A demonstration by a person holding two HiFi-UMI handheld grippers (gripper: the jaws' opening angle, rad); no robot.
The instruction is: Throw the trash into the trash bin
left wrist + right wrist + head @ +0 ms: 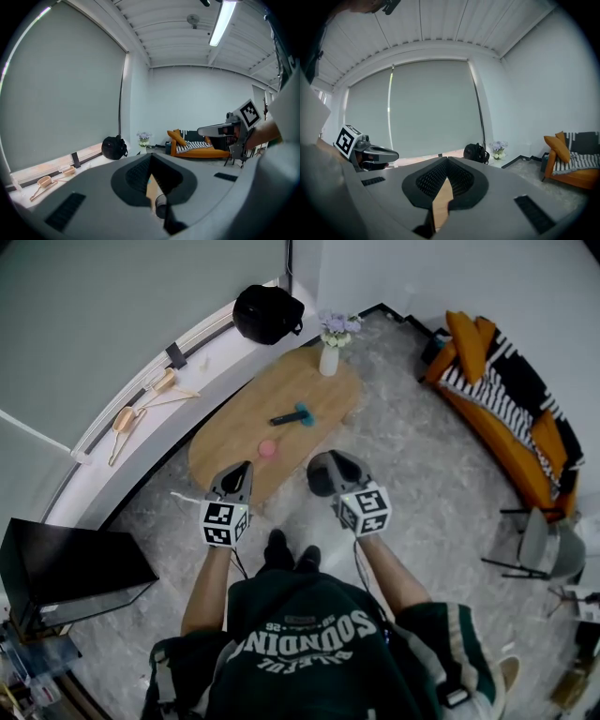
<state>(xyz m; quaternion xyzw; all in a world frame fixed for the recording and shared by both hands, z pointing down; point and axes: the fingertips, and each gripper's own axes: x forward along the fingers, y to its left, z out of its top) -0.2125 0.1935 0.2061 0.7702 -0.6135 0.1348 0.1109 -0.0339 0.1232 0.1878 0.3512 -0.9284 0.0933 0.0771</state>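
Seen from the head view, with the person at 6 o'clock, the left gripper (241, 470) and the right gripper (322, 471) are held side by side, pointing toward 12 o'clock. Each has its jaws pressed together with nothing between them. At 8 o'clock, beside the person, stands a black box (66, 563); its inside cannot be seen, nor whether it is the bin. Just beyond the gripper tips lies an oval wooden table (234, 442). A small pink lump (267, 448) sits on its near half, and a blue-and-black item (292, 416) lies past it, near the middle. At the far end, around 12 o'clock, a white vase (329, 359) holds pale flowers (337, 326). A black backpack (267, 313) rests by the wall at 11 o'clock. An orange sofa (511, 442) runs along 2 o'clock, with a grey chair (539, 542) at 3 o'clock.
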